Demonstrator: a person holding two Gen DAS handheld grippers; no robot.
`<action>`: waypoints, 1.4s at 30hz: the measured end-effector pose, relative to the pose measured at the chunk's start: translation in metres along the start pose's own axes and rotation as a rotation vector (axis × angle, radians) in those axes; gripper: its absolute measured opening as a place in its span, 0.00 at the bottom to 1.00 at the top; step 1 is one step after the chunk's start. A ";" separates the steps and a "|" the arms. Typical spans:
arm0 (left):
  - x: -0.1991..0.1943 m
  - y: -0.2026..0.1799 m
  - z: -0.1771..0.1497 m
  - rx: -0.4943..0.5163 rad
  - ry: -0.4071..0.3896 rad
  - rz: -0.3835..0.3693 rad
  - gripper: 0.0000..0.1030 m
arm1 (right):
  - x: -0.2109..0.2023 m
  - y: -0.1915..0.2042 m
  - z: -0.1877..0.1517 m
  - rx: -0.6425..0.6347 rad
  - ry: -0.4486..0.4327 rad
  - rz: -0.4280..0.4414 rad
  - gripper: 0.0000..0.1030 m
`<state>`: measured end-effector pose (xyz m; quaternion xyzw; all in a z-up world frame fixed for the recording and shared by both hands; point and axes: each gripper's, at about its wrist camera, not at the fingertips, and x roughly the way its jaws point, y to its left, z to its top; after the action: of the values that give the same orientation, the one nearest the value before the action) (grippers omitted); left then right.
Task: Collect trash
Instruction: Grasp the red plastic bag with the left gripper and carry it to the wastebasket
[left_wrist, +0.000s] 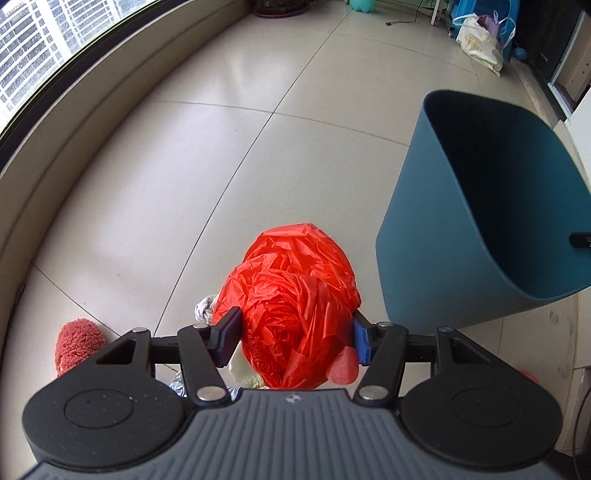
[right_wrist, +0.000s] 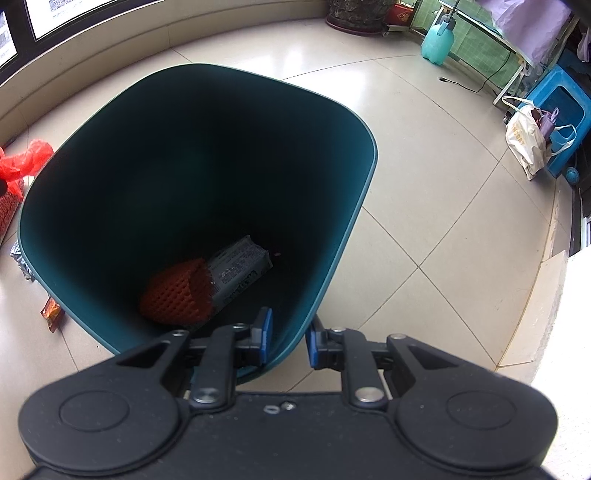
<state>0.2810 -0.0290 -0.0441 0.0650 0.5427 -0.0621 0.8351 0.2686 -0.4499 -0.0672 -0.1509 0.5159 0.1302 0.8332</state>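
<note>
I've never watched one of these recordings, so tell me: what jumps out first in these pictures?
The crumpled red plastic bag grabs the eye, caught between the jaws of the left gripper above the pale tiled floor. Next is the big dark teal bin, just right of the bag, its near rim pinched by the right gripper. Deep inside lie an orange foam net and a grey wrapper.

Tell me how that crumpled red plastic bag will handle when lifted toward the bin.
The red plastic bag looks thin and creased, so probably floppy and light. Held between the left gripper pads, it may squash and sag. Its glossy film could slip, so the bunched part seems the safer place to grip.
</note>
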 end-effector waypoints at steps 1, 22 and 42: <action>-0.008 -0.002 0.004 0.006 -0.012 -0.007 0.56 | 0.000 0.000 0.000 -0.001 0.000 0.000 0.18; -0.076 -0.146 0.083 0.253 -0.199 -0.178 0.56 | 0.000 -0.003 0.000 0.010 -0.009 0.014 0.18; 0.063 -0.211 0.070 0.332 0.026 -0.159 0.57 | 0.001 -0.001 -0.005 -0.003 -0.019 0.013 0.18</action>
<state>0.3325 -0.2511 -0.0819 0.1597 0.5391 -0.2159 0.7982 0.2652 -0.4525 -0.0702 -0.1474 0.5086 0.1380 0.8370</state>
